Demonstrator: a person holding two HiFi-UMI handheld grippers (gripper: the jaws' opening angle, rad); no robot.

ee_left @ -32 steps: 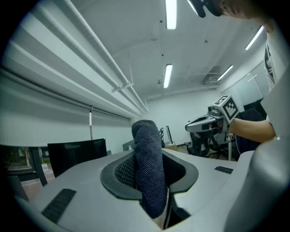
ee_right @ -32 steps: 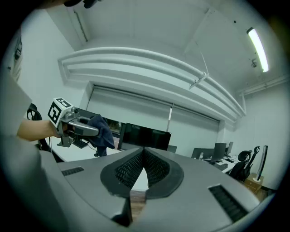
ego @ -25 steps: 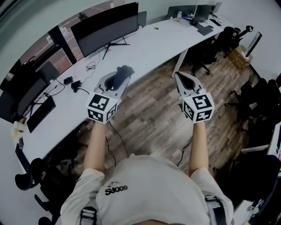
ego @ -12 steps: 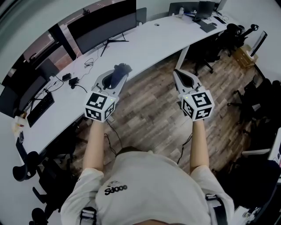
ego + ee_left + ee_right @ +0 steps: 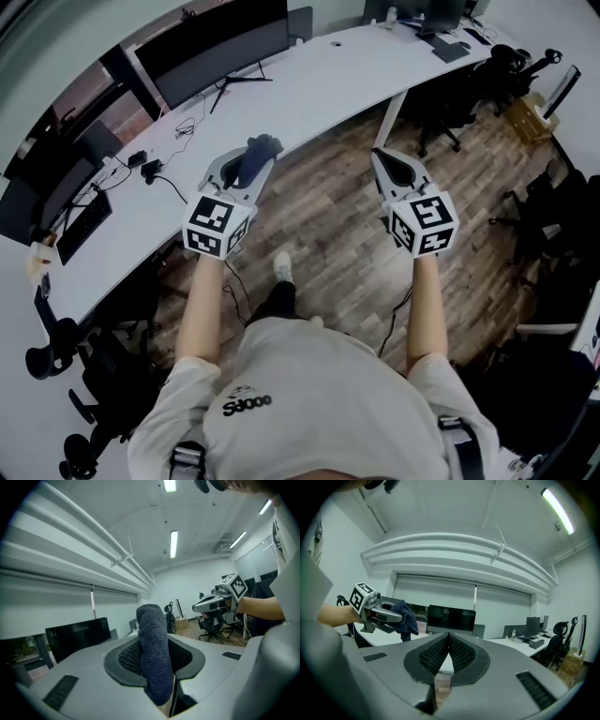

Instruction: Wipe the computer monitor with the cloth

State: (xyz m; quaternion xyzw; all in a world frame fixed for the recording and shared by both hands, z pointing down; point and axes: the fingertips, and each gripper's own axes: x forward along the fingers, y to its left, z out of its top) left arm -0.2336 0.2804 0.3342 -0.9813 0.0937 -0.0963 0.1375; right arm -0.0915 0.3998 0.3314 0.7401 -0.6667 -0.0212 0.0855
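A dark blue cloth (image 5: 251, 161) is pinched in my left gripper (image 5: 259, 150), which is shut on it; the cloth stands up between the jaws (image 5: 153, 653). Both grippers are held over the wooden floor, short of the white desk (image 5: 347, 75). The wide black monitor (image 5: 225, 45) stands on that desk, well ahead of the left gripper, and shows dark in the left gripper view (image 5: 77, 637) and the right gripper view (image 5: 451, 618). My right gripper (image 5: 382, 159) is shut with nothing between its ribbed pads (image 5: 459, 653).
A second monitor (image 5: 42, 202), a keyboard (image 5: 82, 236) and cables (image 5: 155, 173) are on the desk's left part. Office chairs (image 5: 450, 117) stand at the right, more monitors (image 5: 427, 14) at the far end. A shoe (image 5: 281, 265) shows on the floor.
The desk and monitor have slid up and away in the head view. A leg and shoe now show below the grippers. Both grippers keep their pose and grip.
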